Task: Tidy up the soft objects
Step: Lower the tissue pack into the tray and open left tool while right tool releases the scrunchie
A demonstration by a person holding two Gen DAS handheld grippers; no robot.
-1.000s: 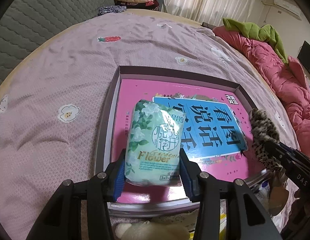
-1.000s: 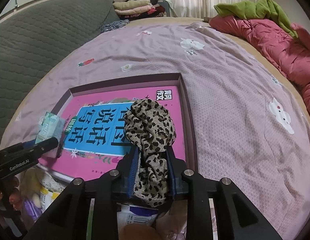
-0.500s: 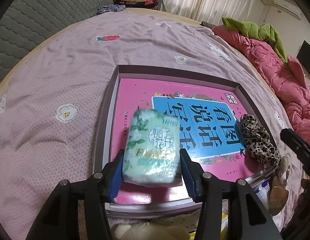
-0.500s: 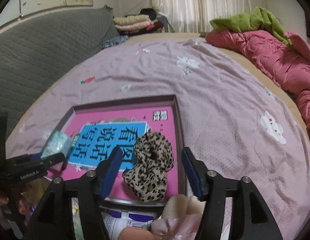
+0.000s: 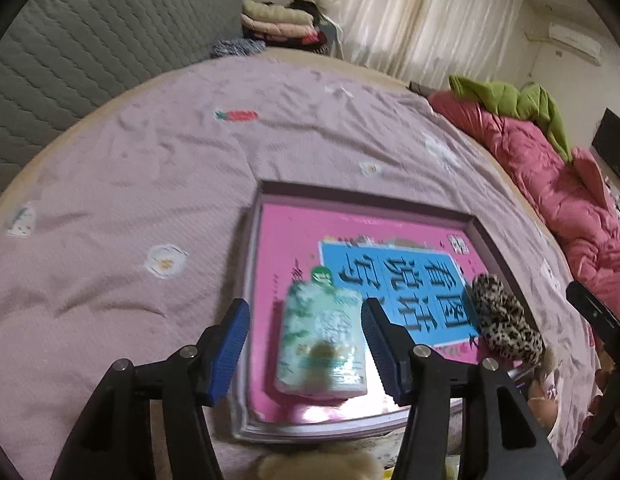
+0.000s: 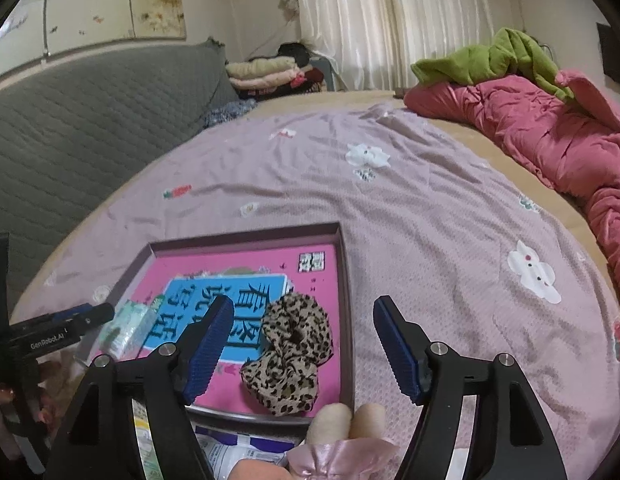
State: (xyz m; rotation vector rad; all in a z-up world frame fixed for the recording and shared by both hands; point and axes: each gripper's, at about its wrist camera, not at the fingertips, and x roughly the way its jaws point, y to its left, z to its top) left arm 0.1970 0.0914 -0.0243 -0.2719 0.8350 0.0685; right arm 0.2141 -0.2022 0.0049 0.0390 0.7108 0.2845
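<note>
Now two soft things lie in the shallow tray (image 6: pixel 347 280) on the bed (image 6: pixel 389 208): the green tissue pack (image 5: pixel 323 344) on the left side of the pink sheet, and the leopard scrunchie (image 6: pixel 292 354) near the tray's right wall. I judge that this part of the task is done for both of them.

The left gripper (image 5: pixel 304 346) is releasing: its jaws are opening, and the tissue pack is between them but free. There is a clear gap on the left side, and on the right side the pad is just beside the pack; I cannot see it press. The pack lies flat on the tray, close under the blue pads.

The right gripper (image 6: pixel 304 346) is also opening, and its jaws stand wide. The scrunchie lies between them and a little below, nearer to the left pad; neither pad touches it.

What is left, as far as I can see: more things wait at the near edge, below the tray. There is a pale plush toy (image 6: pixel 345 420) with a pink satin piece (image 6: pixel 341 460), and some printed packets (image 6: pixel 238 452) whose kind I cannot tell. Probably the next step is to pull both grippers back and take one of these
</note>
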